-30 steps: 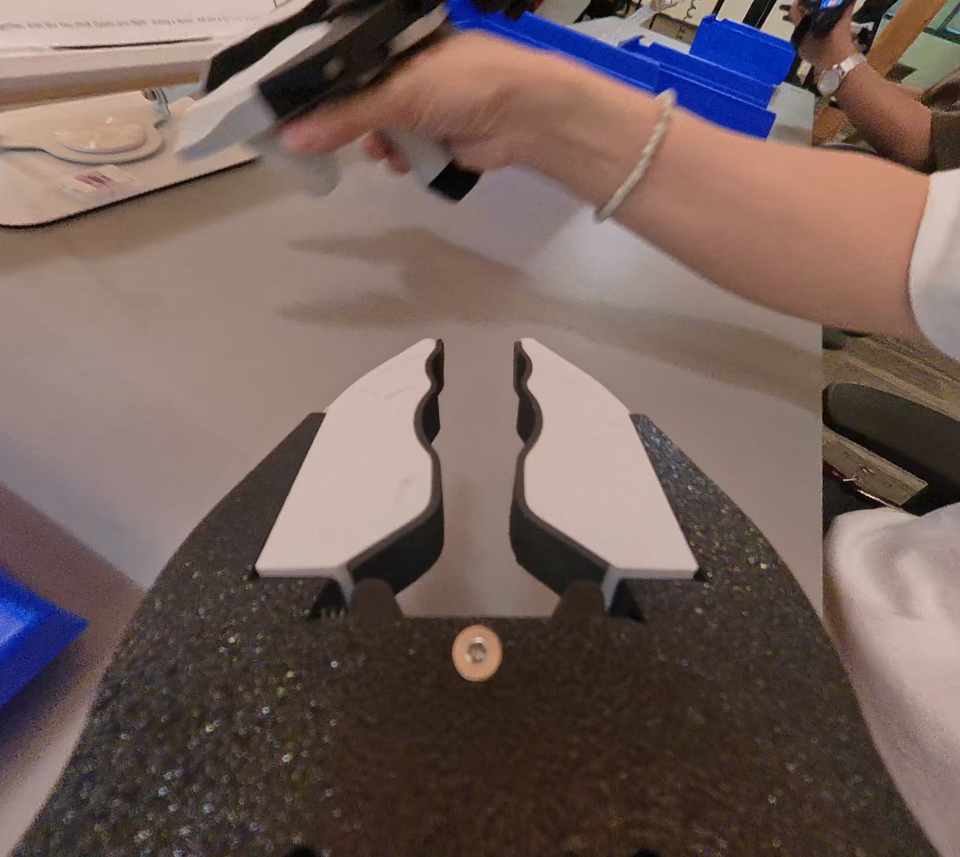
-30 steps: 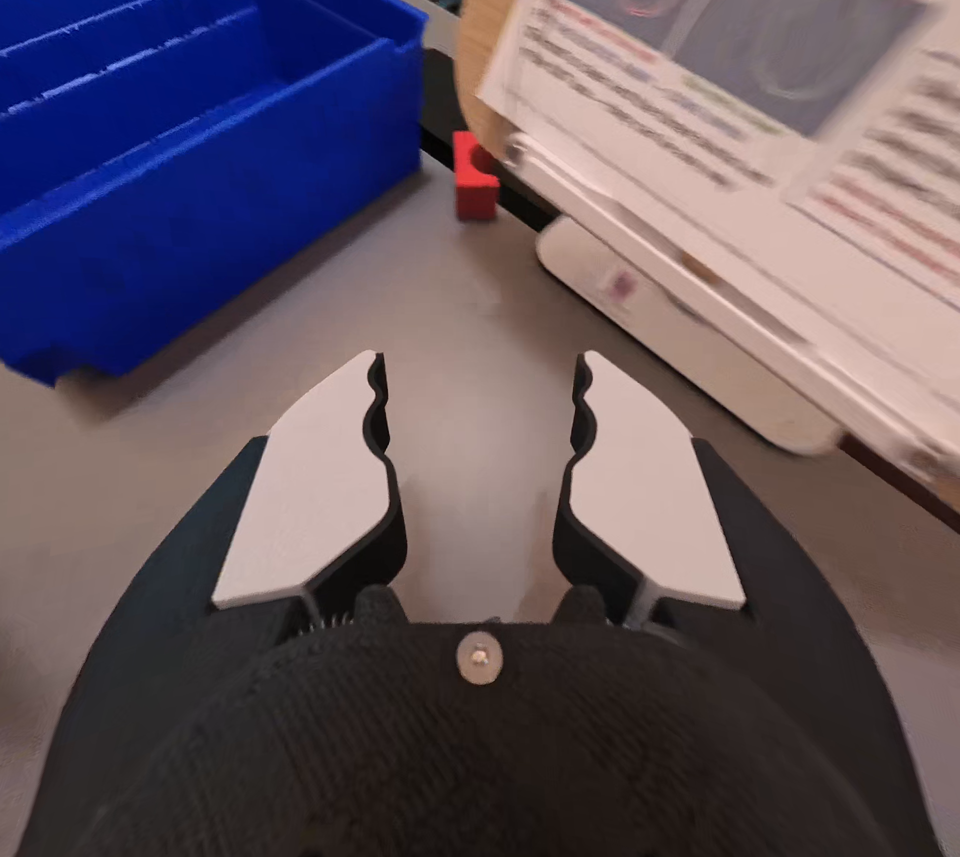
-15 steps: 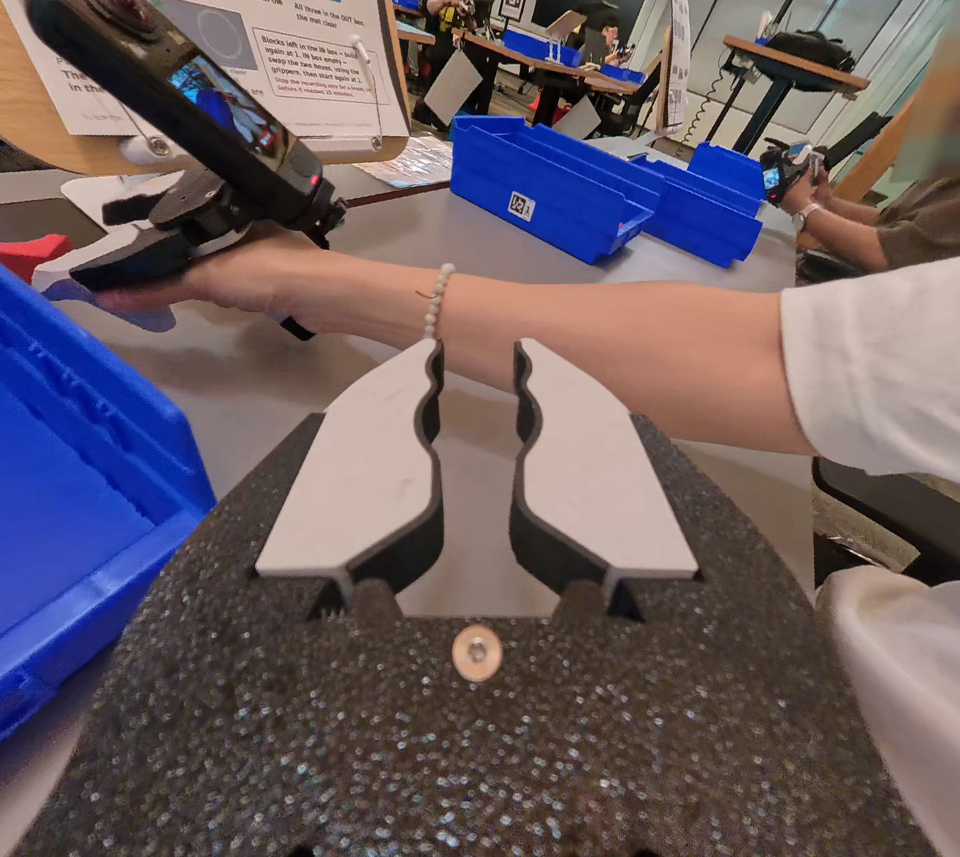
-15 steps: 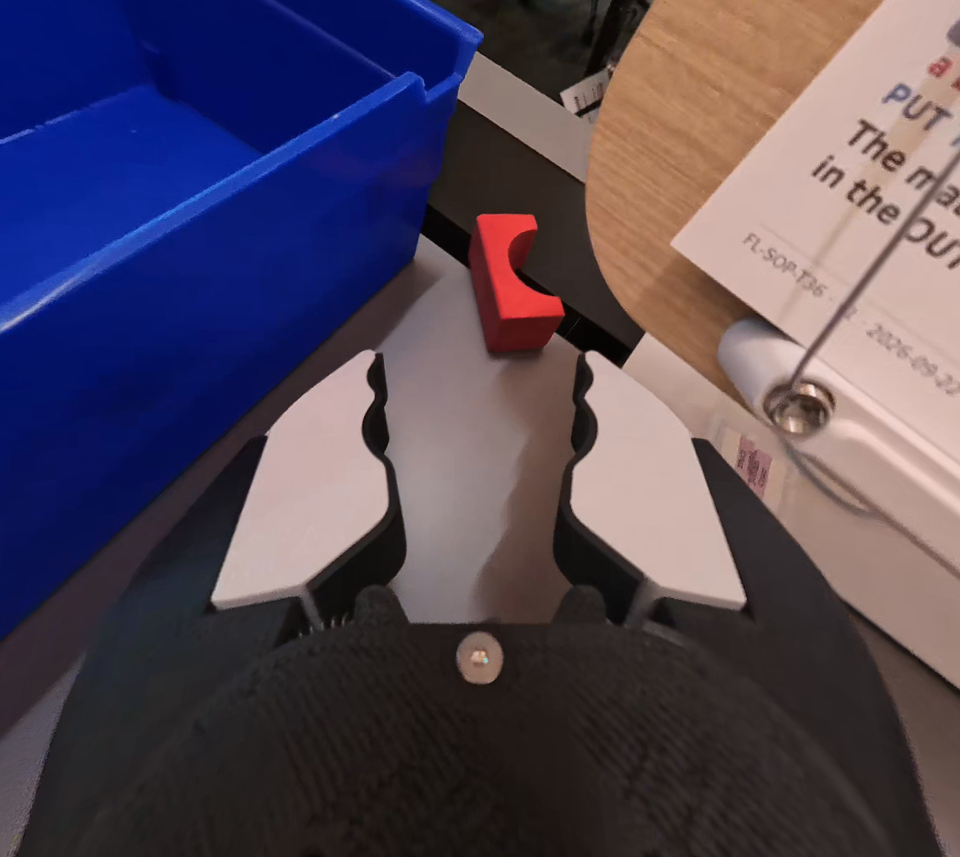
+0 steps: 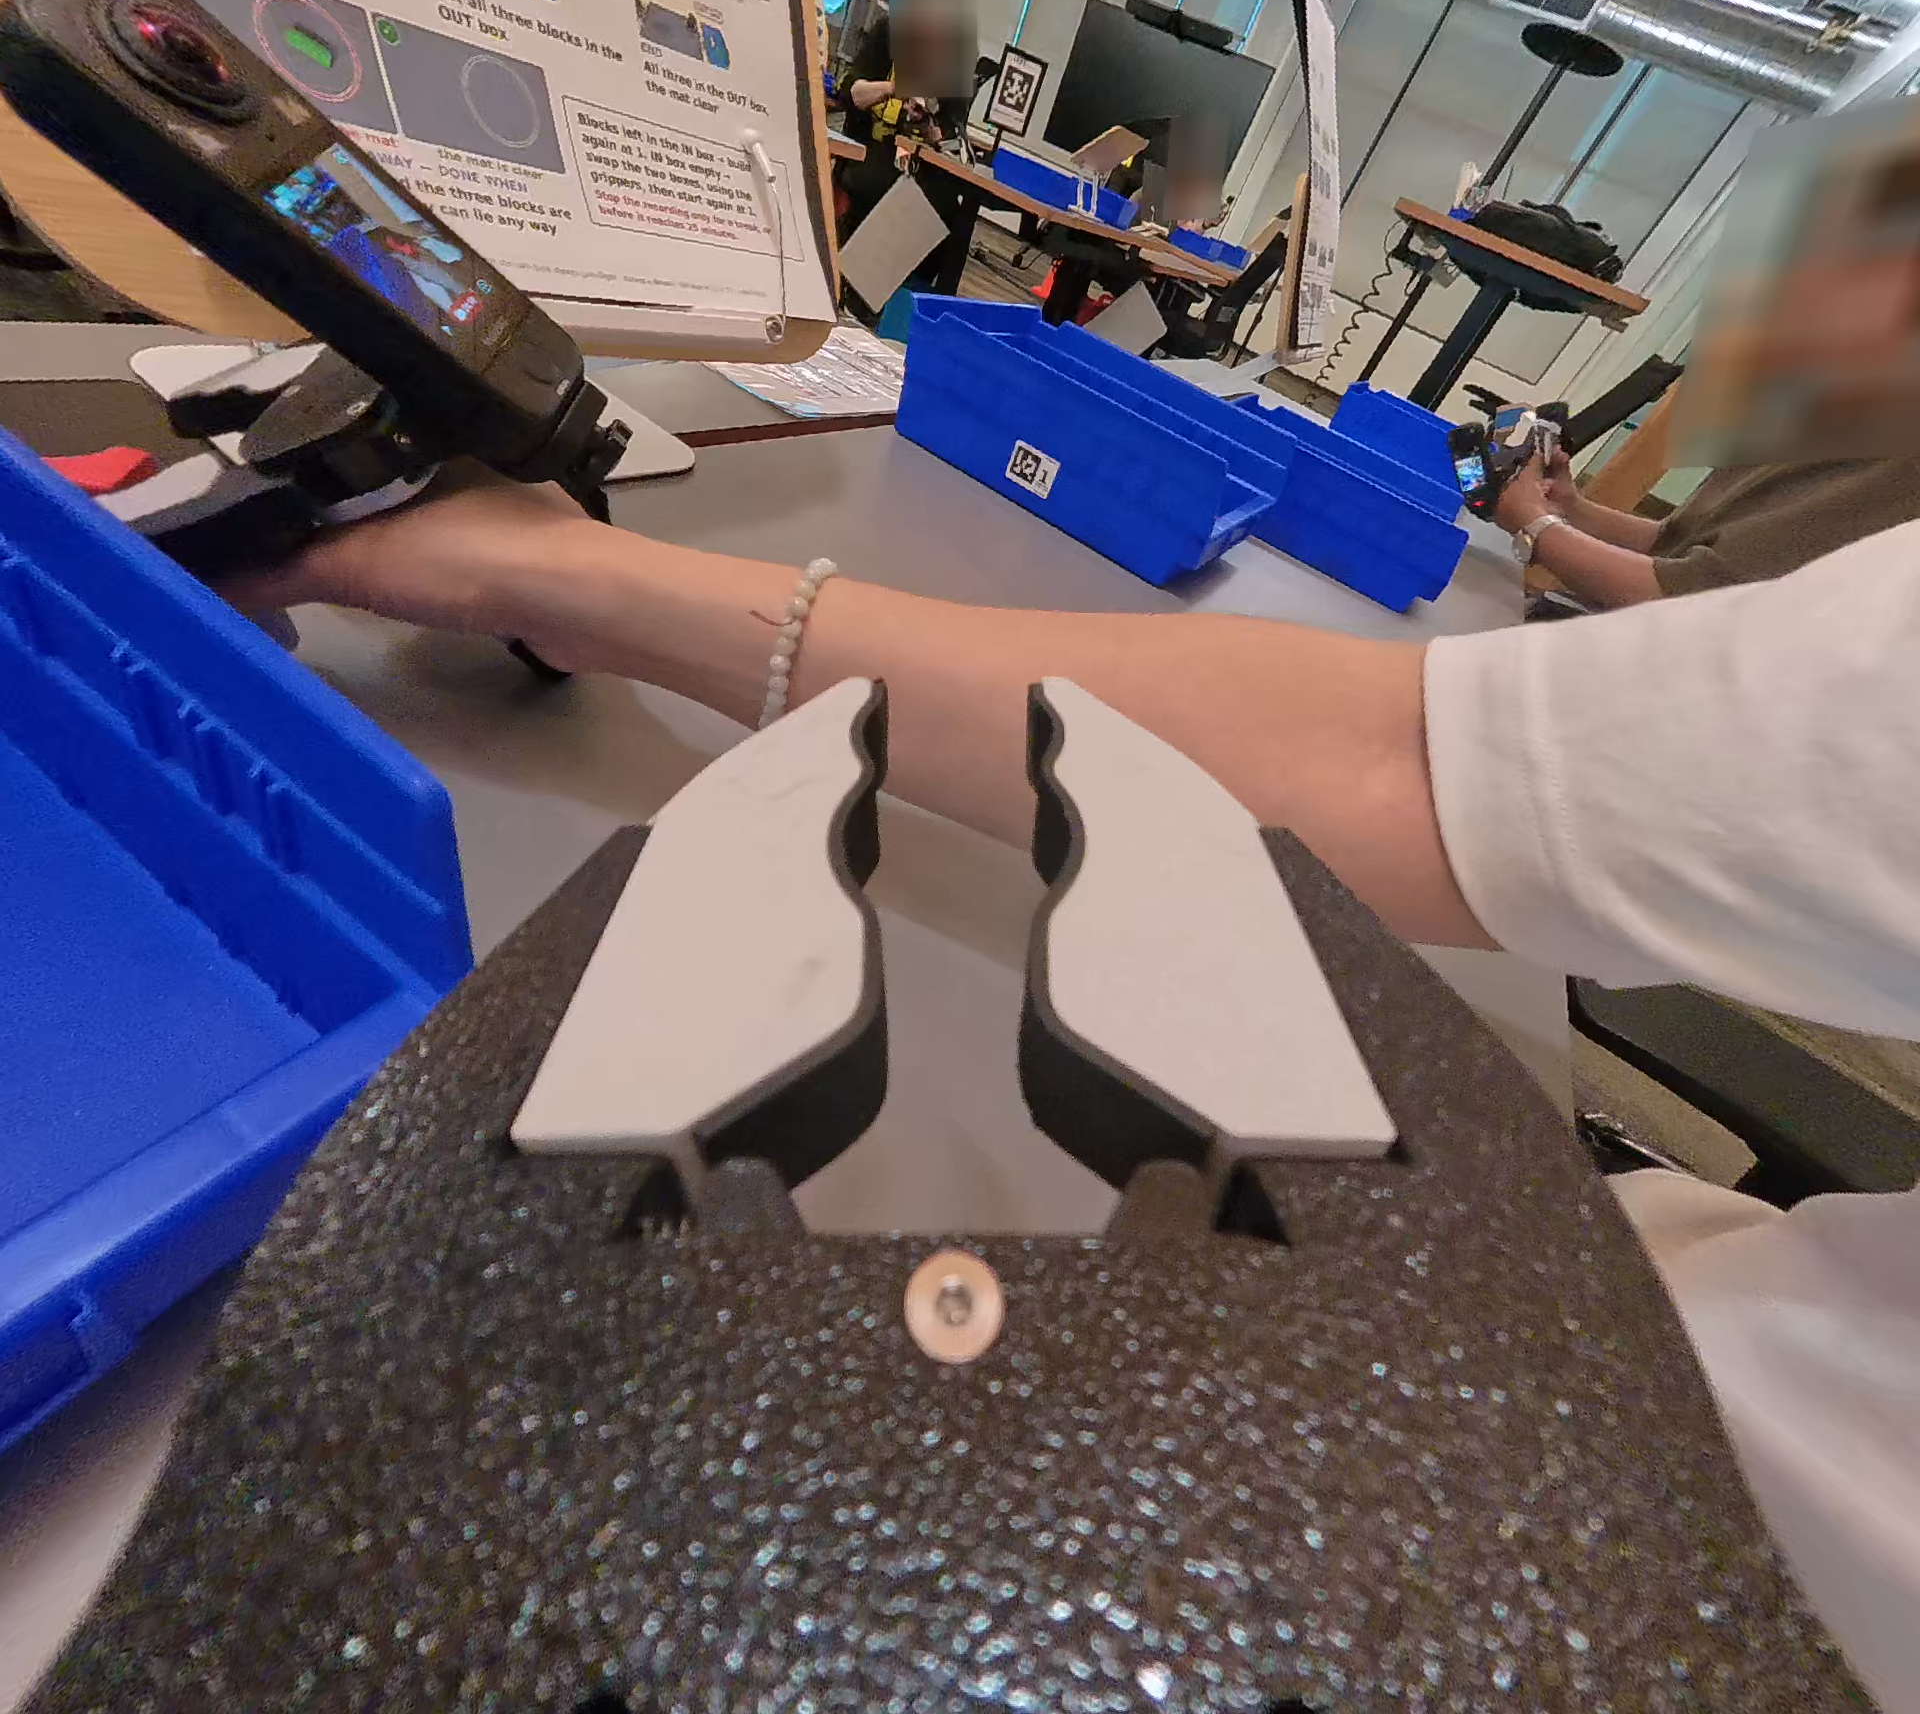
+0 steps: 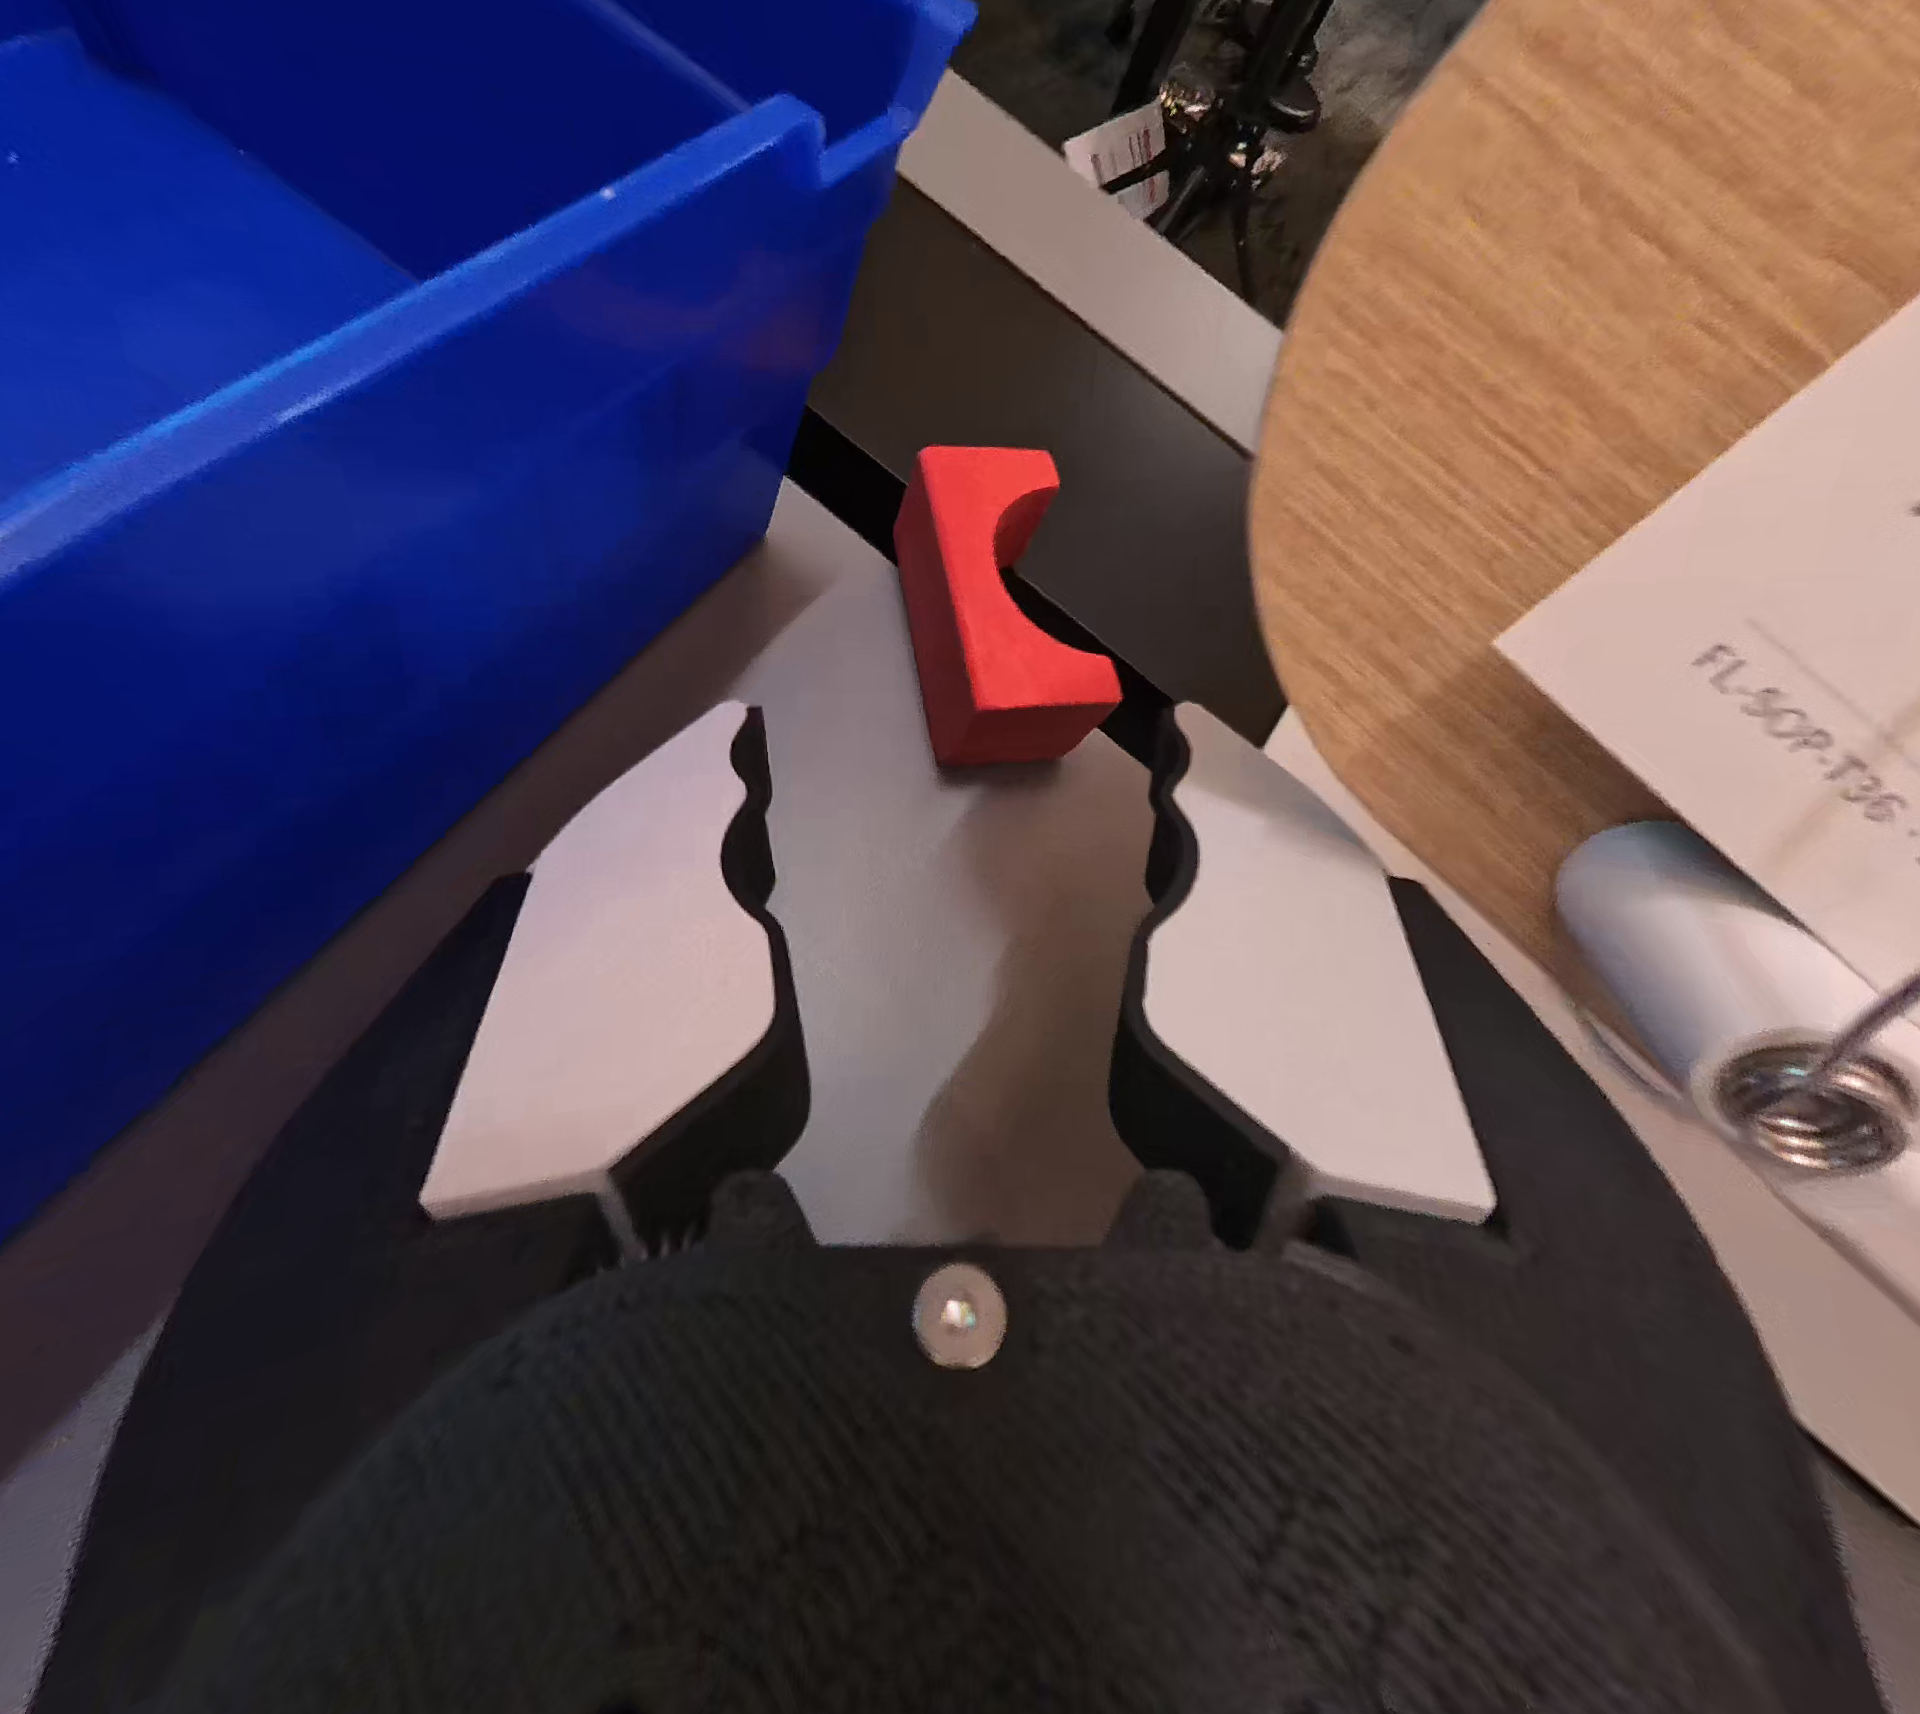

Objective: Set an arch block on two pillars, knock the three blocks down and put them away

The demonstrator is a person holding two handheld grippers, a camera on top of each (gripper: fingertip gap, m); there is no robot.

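Observation:
A red block [image 6: 997,615] with a half-round notch lies at the table's far edge, between a blue bin [image 6: 416,417] and a wooden sign board [image 6: 1558,314]. My right gripper [image 6: 956,729] is open and empty, its fingertips on either side of the block's near end and not touching it. In the left wrist view the right gripper [image 5: 156,506], with its black camera [image 5: 270,178], reaches left past the bin [image 5: 156,885], and a bit of the red block [image 5: 104,464] shows beyond it. My left gripper [image 5: 956,698] is narrowly open and empty, held above the table behind the person's forearm [image 5: 1039,698].
The board carries a printed sheet [image 5: 468,54] and stands on a white base [image 6: 1766,1145] close to the right of the block. Two more blue bins [image 5: 1091,459] sit farther along the grey table [image 5: 623,760]. Another person [image 5: 1766,511] holds a gripper at the far right. The gap from one gripper's tips to the other's is roughly 30 centimetres.
My right gripper has moved forward to the red block, which now sits at its fingertips. The left view has swung so the blue bin fills its left side. Neither gripper's opening has changed.

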